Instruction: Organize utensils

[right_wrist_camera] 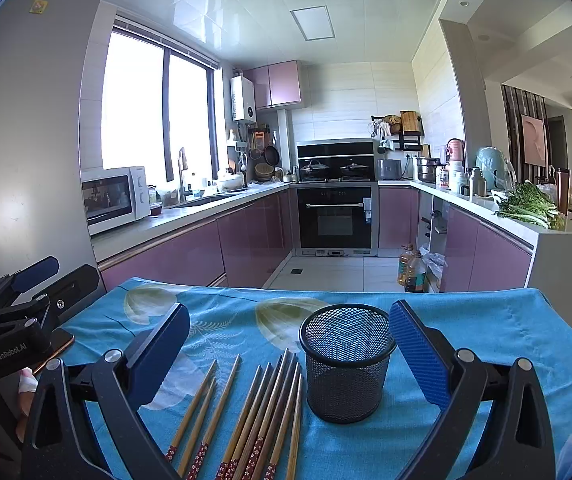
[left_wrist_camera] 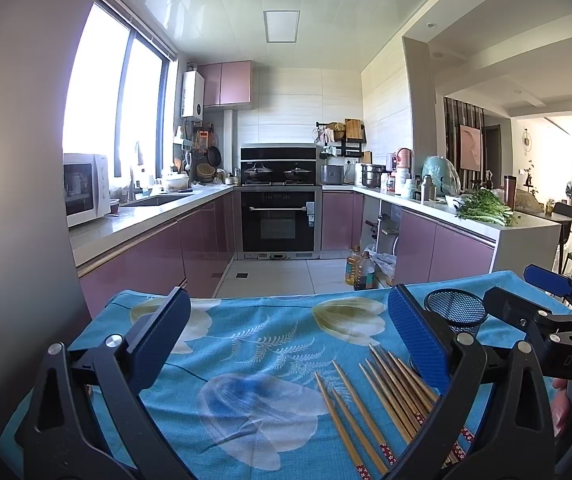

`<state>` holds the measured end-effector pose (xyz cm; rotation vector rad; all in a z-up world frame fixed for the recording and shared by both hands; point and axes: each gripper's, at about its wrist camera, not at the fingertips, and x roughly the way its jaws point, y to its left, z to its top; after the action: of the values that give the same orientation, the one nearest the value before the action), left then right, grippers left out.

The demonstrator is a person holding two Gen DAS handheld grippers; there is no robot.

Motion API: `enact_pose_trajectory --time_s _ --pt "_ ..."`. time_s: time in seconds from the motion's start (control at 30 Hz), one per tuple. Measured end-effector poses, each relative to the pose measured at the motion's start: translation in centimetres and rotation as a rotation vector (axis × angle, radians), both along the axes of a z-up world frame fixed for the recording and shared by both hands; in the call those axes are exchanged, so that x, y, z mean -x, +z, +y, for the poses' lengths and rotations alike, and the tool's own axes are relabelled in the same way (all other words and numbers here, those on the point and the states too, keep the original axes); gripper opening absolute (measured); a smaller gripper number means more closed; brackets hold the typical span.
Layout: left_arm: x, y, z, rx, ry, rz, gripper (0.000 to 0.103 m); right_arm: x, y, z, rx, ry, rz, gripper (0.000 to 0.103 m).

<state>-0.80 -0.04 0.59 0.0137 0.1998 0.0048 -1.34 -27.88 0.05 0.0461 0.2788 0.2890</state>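
From the left wrist, the left claw [left_wrist_camera: 286, 344] gapes wide, holding nothing; the chopsticks [left_wrist_camera: 378, 404] lie on the blue-clothed worktop [left_wrist_camera: 246, 344], near the mesh cup [left_wrist_camera: 456, 310]. From the right wrist, the right claw [right_wrist_camera: 290, 348] stands wide and empty, the chopsticks [right_wrist_camera: 254, 416] just left of the upright mesh cup [right_wrist_camera: 346, 364].

We get two wrist fisheyes, both low and close over the blue floral tablecloth [left_wrist_camera: 254, 344], tilted slightly down, facing into the kitchen toward the oven [left_wrist_camera: 278, 220]. Left wrist view sits further left: chopsticks [left_wrist_camera: 370, 404] lie lower right, mesh cup [left_wrist_camera: 455, 307] half hidden at right, right gripper [left_wrist_camera: 526, 292] at the right edge. Right wrist view has the mesh cup [right_wrist_camera: 346, 364] close and central, chopsticks [right_wrist_camera: 254, 412] left of it, left gripper [right_wrist_camera: 42, 280] at far left. We see cloth, chopsticks, cup and kitchen in both.
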Motion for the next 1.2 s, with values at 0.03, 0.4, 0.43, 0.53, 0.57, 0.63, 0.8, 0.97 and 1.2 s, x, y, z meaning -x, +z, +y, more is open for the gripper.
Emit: enact_pose_trajectory --time_s 0.03,0.4,0.43,0.53,0.57,0.63,0.8,0.97,1.2 --pt "-0.01 0.02 0.01 0.0 -0.001 0.0 0.097 0.0 0.03 -0.04 -0.001 0.0 -0.001 0.097" --pt "-0.02 0.0 0.07 0.002 -0.003 0.001 0.097 0.27 0.26 0.14 -0.003 0.003 0.001 0.097" --pt "-0.02 0.01 0.07 0.001 -0.001 0.0 0.097 0.22 0.34 0.14 -0.004 0.004 0.002 0.097" --pt "-0.06 0.01 0.07 0.002 -0.002 0.001 0.097 0.26 0.37 0.37 -0.003 0.007 0.003 0.097" --pt "0.0 -0.02 0.03 0.001 -0.002 0.0 0.097 0.25 0.36 0.3 -0.004 0.006 0.003 0.097" --pt "-0.03 -0.01 0.01 0.001 -0.003 0.001 0.097 0.33 0.36 0.17 -0.008 0.007 0.002 0.097" --pt "-0.09 0.03 0.07 0.001 -0.003 0.001 0.097 0.34 0.35 0.17 -0.008 0.007 0.002 0.097" --pt "-0.11 -0.15 0.09 0.001 -0.001 0.004 0.097 0.28 0.41 0.2 -0.01 0.008 0.006 0.097" --pt "-0.31 -0.24 0.04 0.001 -0.002 0.01 0.097 0.28 0.39 0.27 -0.013 0.01 0.009 0.097"
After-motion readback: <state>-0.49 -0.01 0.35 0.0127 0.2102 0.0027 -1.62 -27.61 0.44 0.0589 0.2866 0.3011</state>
